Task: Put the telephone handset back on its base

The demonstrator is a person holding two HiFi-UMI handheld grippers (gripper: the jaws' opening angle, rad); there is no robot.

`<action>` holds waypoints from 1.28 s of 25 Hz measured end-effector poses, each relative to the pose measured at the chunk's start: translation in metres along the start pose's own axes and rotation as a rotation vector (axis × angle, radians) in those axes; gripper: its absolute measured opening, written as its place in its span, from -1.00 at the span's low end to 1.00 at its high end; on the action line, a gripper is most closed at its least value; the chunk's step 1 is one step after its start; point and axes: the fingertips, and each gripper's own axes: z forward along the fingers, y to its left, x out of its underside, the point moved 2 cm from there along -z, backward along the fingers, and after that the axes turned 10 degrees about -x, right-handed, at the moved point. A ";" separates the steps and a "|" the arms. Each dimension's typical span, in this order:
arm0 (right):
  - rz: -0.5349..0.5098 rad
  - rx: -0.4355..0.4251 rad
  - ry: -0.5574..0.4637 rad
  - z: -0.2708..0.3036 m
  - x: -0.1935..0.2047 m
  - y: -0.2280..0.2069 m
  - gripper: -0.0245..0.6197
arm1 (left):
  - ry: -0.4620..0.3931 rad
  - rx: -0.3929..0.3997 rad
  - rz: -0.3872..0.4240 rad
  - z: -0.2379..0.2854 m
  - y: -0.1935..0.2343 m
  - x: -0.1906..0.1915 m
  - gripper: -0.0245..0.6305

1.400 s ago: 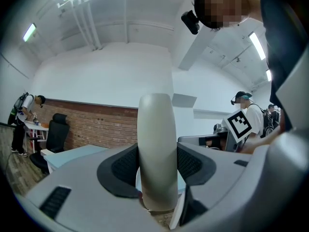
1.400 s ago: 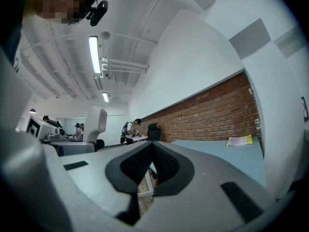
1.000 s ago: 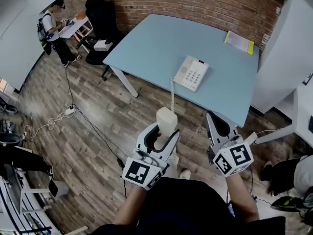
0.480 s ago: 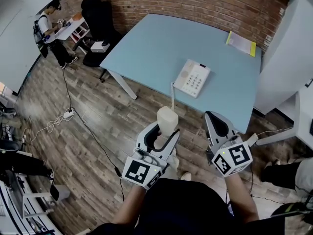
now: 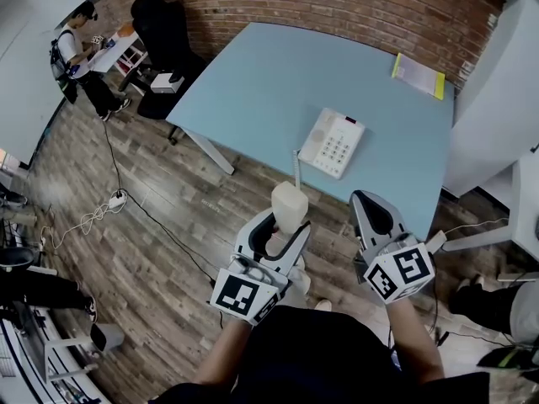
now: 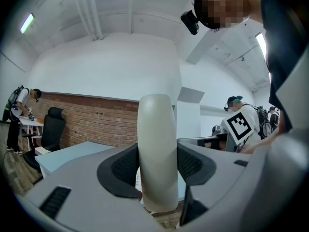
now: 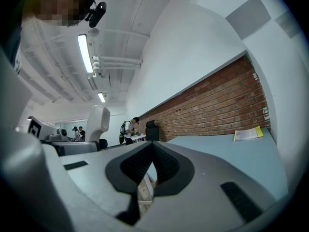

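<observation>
the wearer's dark clothing fills the bottom edge of the head view and hides both elbows. just above it sit the two marker cubes, one on each gripper. the left gripper (image 5: 285, 225) is short of the telephone base (image 5: 332, 144), off the counter (image 5: 269, 74) and over the wooden floor (image 5: 168, 217). its fingers (image 6: 120, 166) are clamped on the cream handset (image 5: 289, 205), which stands upright between them. the handset's lower end is buried in the gripper and cannot be seen. the right gripper (image 5: 369, 204) is beside it, also short of the base. its fingers (image 7: 137, 166) are pressed together at the tips with nothing between them.

a coiled cord (image 5: 296, 167) runs from the base's near left side toward the handset, and its lower end disappears behind the handset. the base lies flat on the blue counter near the front edge, with its keypad facing up. the key markings are too small to read. beyond the base, at the counter's far right corner, lies a yellow booklet (image 5: 418, 76). far left of the base are a black chair (image 5: 164, 28) and a person (image 5: 72, 57) at a small desk. a brick wall (image 5: 337, 7) runs behind.
</observation>
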 end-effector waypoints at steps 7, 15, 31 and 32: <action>0.012 0.017 0.012 0.023 -0.003 -0.022 -0.89 | 0.018 0.017 -0.007 0.031 0.015 -0.002 -0.23; 0.010 0.039 0.023 0.053 -0.009 -0.033 -0.89 | 0.019 0.044 -0.024 0.060 0.038 -0.009 -0.23; -0.043 0.072 0.045 0.108 -0.026 -0.043 -0.89 | 0.017 0.115 -0.052 0.100 0.080 -0.020 -0.23; -0.045 0.076 0.046 0.111 -0.026 -0.043 -0.89 | 0.018 0.119 -0.053 0.101 0.083 -0.020 -0.23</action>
